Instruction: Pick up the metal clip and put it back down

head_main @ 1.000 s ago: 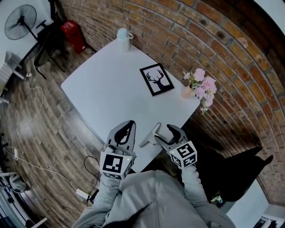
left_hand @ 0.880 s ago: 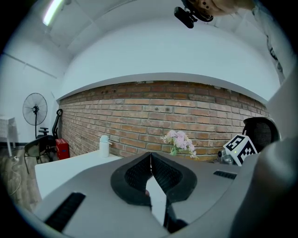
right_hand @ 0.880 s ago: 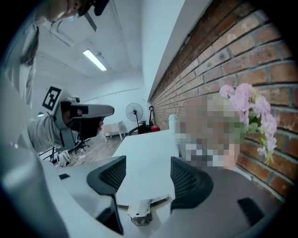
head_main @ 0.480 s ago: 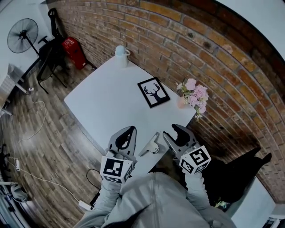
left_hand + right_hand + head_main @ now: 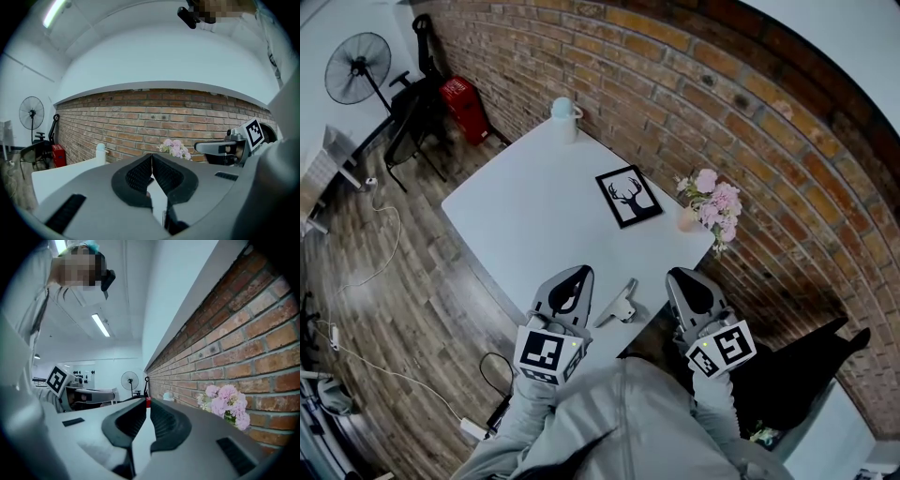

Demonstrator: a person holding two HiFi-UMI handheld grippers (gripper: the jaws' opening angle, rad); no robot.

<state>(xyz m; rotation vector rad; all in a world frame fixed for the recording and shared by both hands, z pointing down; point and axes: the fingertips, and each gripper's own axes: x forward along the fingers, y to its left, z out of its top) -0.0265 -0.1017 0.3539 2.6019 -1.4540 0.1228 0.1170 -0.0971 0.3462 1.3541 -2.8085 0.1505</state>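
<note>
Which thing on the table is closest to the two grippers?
The metal clip, lying right by them at the near edge; the deer picture, flowers and white bottle sit farther back.

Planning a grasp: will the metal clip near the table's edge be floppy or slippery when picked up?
Probably stiff: the metal clip looks like rigid bent metal lying flat on the table. Likely slippery, given its smooth pale sheen. It lies near the table's edge, so a push might slide it off.
</note>
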